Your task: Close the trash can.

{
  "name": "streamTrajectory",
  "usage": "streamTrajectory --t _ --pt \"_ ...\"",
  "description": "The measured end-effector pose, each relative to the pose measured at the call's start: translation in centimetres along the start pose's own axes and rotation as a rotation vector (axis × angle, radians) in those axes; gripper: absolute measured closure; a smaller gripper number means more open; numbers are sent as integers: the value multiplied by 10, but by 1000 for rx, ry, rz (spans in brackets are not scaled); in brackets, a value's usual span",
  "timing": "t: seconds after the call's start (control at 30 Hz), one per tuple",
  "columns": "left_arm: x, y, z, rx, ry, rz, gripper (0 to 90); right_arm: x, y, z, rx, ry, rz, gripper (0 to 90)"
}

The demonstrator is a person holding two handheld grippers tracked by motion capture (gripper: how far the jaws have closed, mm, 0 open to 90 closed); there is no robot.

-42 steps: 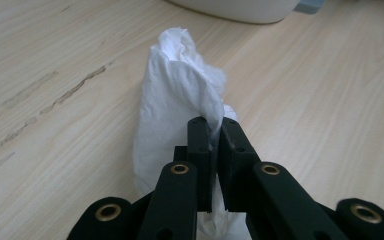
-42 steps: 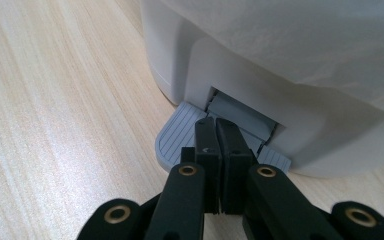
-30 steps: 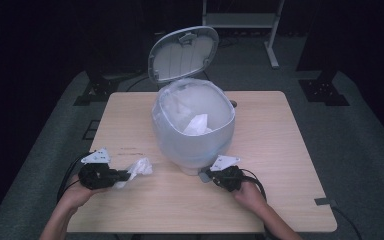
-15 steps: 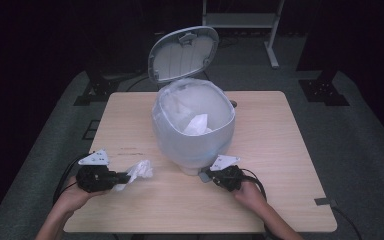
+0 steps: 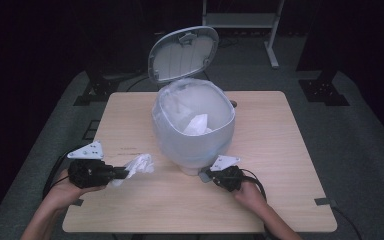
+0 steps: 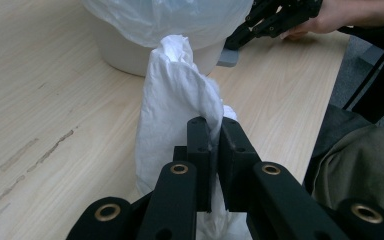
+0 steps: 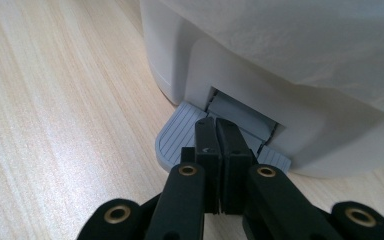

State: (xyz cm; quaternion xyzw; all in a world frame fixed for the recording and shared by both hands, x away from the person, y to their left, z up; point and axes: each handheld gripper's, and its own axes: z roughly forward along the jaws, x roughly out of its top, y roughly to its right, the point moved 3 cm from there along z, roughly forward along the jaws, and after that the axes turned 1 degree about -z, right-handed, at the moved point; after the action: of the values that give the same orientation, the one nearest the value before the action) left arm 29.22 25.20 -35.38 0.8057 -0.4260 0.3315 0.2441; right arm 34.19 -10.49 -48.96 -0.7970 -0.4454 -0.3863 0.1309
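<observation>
Table [image 5: 280,200]: pale wood-grain top, matt, smooth, with a few darker scuffs in the left gripper view. Bin [image 7: 180,60]: white plastic, smooth, slight sheen. Pedal [image 7: 175,137]: grey plastic, finely ribbed, matt. Lid [image 5: 184,54]: grey-white plastic, smooth. Bin liner [image 5: 190,107]: thin translucent plastic film, crinkled, faintly glossy. Tissue [image 6: 175,100]: white paper, soft, creased, matt. Left gripper [image 6: 214,145] and right gripper [image 7: 215,132]: black matt plastic, brass-coloured metal rivets. Floor [image 5: 360,140]: grey carpet, rough.

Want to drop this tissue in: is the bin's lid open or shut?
Open. The lid stands tilted up behind the bin, its liner mouth exposed, while the right gripper presses the pedal.
</observation>
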Motion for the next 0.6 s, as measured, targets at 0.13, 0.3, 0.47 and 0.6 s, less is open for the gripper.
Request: streamTrajectory --t 0.13,0.3,0.47,0.6 --pt "5 5 -8 11 -6 12 850 0 0 0 -2 3 -5 883" --pt "15 8 -17 -1 12 21 849 0 0 0 2 3 -2 883" --pt "24 9 -23 -16 21 27 849 0 0 0 1 3 -5 883" --pt "32 8 -27 -12 24 35 846 0 0 0 3 4 -4 883"
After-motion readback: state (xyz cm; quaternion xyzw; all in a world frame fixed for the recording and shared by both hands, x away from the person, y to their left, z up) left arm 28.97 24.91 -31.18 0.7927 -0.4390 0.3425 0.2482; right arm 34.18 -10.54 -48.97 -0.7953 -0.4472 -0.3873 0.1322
